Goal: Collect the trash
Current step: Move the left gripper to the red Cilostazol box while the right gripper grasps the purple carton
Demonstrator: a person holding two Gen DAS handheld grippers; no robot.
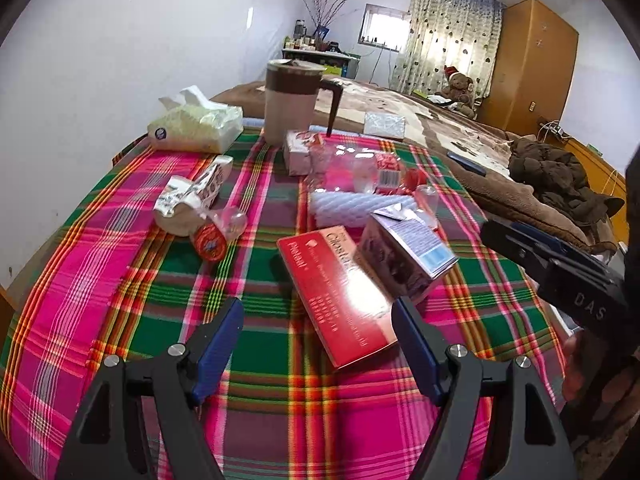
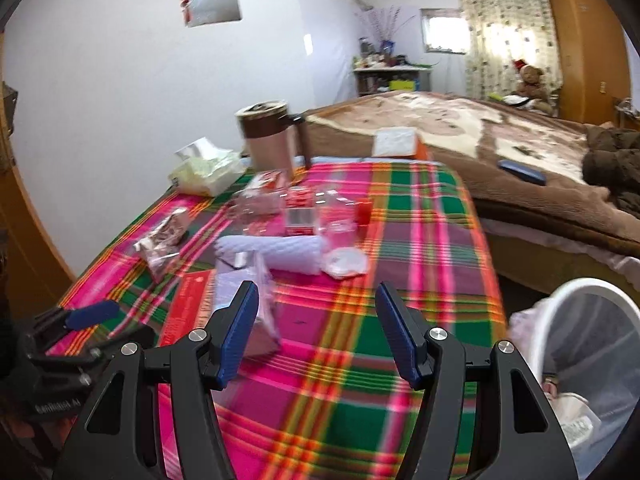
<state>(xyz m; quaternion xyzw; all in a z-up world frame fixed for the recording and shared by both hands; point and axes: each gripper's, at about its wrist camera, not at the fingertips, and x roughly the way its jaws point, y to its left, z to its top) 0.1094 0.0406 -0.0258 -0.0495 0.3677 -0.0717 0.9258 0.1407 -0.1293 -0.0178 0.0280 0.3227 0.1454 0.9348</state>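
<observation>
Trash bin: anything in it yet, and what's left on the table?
Done: the white bin already holds some packaging. In hand: nothing; the left gripper is open over the red box, and the right gripper is open and empty. Left: purple carton, crumpled wrapper, clear plastic bottle.

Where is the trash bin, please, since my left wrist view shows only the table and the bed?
Observer: The bin, white-rimmed with a liner, stands beside the table, at the lower right of the right wrist view.
Operator: Thank you. Is anything in it?
Observer: Yes, some white packaging lies inside it.
Operator: Are the right tongs carrying anything?
Observer: No, the right tongs stand open over the table, with nothing between them.
</observation>
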